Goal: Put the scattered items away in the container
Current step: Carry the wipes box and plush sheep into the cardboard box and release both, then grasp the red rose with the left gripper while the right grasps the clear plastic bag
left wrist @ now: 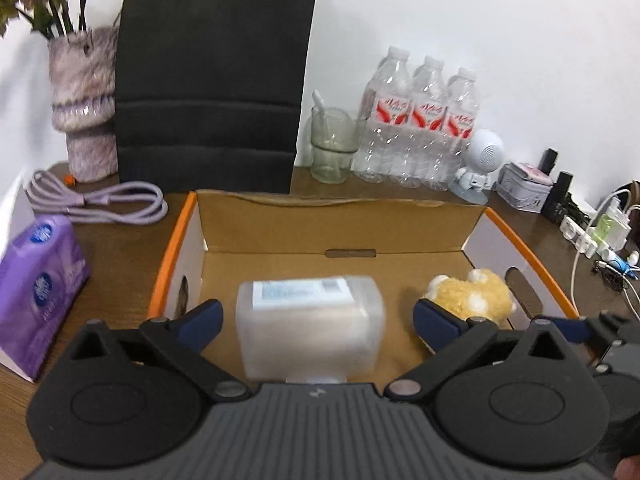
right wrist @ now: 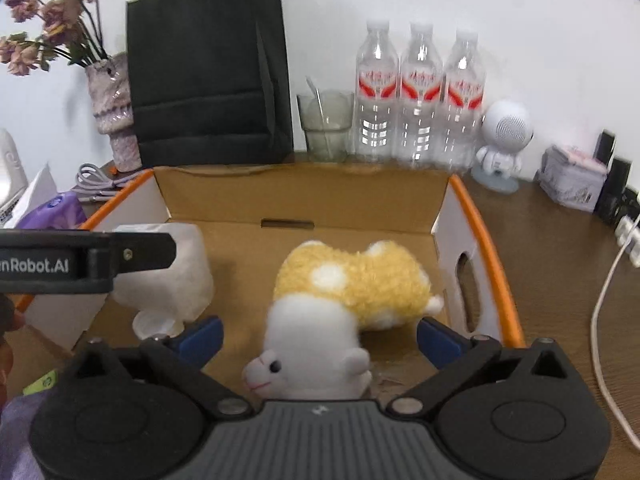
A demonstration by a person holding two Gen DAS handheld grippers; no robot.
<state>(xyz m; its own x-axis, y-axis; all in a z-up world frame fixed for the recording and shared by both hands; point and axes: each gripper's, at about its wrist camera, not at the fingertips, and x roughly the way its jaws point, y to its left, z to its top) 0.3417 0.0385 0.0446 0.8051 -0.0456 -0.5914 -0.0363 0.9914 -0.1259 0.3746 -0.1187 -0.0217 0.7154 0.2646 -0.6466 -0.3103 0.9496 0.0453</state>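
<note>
Where it lies — plush sheep [right wrist: 344, 300], yellow-fleeced, white-headed.

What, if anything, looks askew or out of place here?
Little stands out. The plush toy lies on its side in the cardboard box, beside the translucent plastic container. Outside it, a purple cable and a tissue pack lie loose.

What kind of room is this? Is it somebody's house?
Probably a home or office desk: a brown wooden tabletop against a white wall, holding three clear plastic water bottles, a white power strip with chargers and a fuzzy purple vase of dried flowers.
</note>
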